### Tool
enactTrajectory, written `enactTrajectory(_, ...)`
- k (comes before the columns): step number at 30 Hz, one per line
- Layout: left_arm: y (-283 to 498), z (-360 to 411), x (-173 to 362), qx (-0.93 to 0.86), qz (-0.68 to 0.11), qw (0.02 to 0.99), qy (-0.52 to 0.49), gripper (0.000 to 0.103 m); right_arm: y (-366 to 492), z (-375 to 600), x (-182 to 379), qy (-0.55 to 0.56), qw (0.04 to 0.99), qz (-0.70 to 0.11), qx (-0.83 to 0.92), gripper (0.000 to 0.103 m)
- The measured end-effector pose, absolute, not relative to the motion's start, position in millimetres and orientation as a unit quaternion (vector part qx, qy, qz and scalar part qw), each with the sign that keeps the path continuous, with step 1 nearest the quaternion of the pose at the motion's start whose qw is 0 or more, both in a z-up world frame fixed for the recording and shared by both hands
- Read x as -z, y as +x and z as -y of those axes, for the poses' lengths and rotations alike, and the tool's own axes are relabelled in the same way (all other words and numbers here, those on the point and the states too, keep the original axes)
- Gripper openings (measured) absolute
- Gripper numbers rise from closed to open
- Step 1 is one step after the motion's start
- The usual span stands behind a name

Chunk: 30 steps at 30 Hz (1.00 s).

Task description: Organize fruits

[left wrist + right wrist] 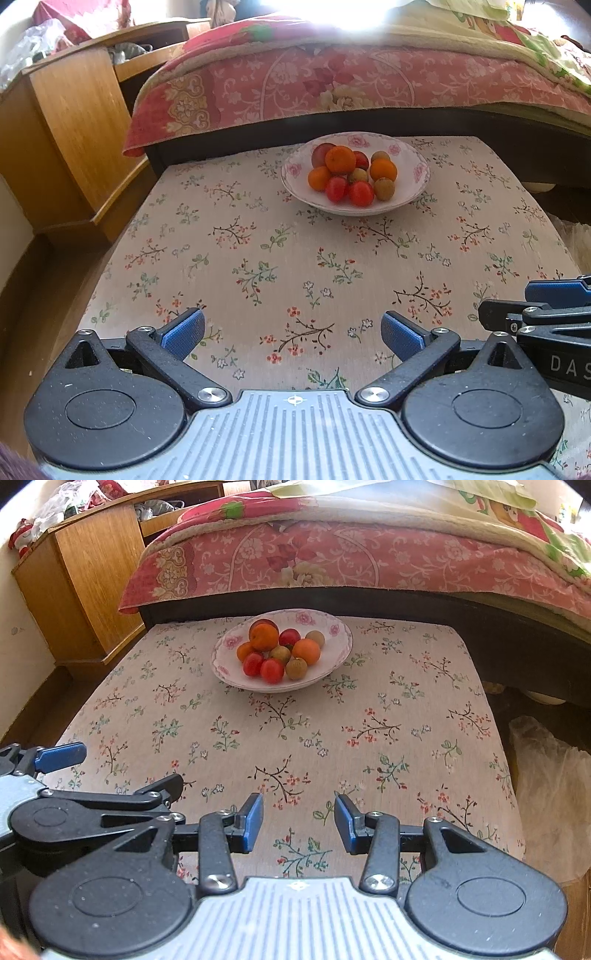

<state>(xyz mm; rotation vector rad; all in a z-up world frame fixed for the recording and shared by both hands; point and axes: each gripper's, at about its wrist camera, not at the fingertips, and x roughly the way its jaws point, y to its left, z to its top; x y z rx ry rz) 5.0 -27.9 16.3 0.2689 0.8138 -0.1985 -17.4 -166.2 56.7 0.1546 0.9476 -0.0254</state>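
Observation:
A white floral bowl (413, 184) stands at the far side of the table, also in the right wrist view (332, 653). It holds a heap of fruit: oranges (340, 159) (306, 651), red tomatoes (361, 193) (272, 670), brownish kiwis (384, 188) (296, 668) and a dark red fruit (289, 637). My left gripper (293, 334) is open and empty, low over the near table. My right gripper (299, 821) is open and empty, beside the left one; it also shows at the right edge of the left wrist view (546, 310).
The table wears a floral cloth (258, 258) (369, 720). A bed with a pink quilt (314, 81) runs behind it. A wooden nightstand (62, 140) stands at the left. A plastic bag (550, 775) lies on the floor at the right.

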Motion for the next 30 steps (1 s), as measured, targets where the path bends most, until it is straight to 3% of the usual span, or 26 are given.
enactTrajectory(30, -3.6, 27.9, -17.9, 0.097, -0.391, 0.905, 0.132, 0.102, -26.7, 164.5, -57.1, 0.076, 0.887, -0.456, 0.016, 0.046)
